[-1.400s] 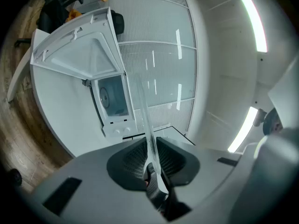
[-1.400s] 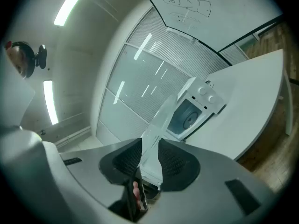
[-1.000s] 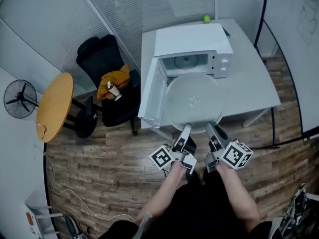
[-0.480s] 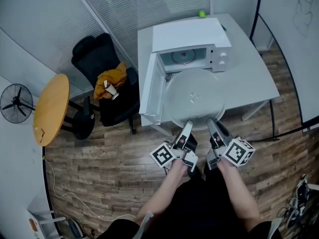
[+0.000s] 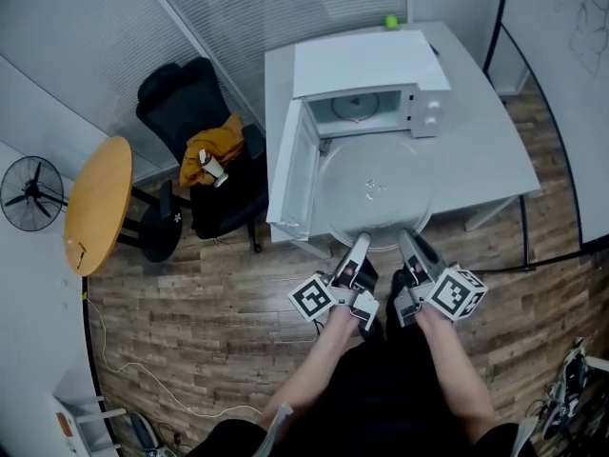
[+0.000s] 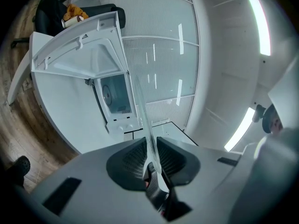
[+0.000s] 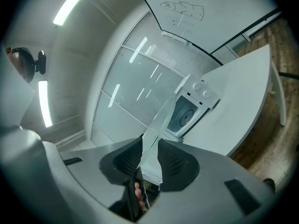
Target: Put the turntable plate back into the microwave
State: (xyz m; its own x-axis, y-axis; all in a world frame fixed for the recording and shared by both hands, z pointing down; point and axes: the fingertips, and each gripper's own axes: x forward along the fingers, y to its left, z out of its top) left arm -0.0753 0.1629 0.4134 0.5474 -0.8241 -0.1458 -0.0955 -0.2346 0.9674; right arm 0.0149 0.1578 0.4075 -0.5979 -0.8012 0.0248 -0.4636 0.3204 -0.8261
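Observation:
A round clear glass turntable plate (image 5: 371, 193) is held flat in the air in front of the white microwave (image 5: 366, 65). The microwave's door (image 5: 290, 174) hangs open to the left and its cavity (image 5: 360, 108) faces me. My left gripper (image 5: 360, 243) is shut on the plate's near rim, and my right gripper (image 5: 407, 239) is shut on the same rim just to its right. In the left gripper view the plate (image 6: 142, 111) runs edge-on between the pads of that gripper (image 6: 150, 155). The right gripper view shows the plate (image 7: 161, 120) edge-on in that gripper (image 7: 149, 155).
The microwave stands on a white table (image 5: 476, 150) with a green ball (image 5: 391, 22) at its far edge. Left of the table are a black office chair (image 5: 190, 103) with an orange cloth, a round wooden table (image 5: 95, 203) and a floor fan (image 5: 29, 198).
The plate and both grippers stay where they were in front of the microwave. Only the head view has shifted a little.

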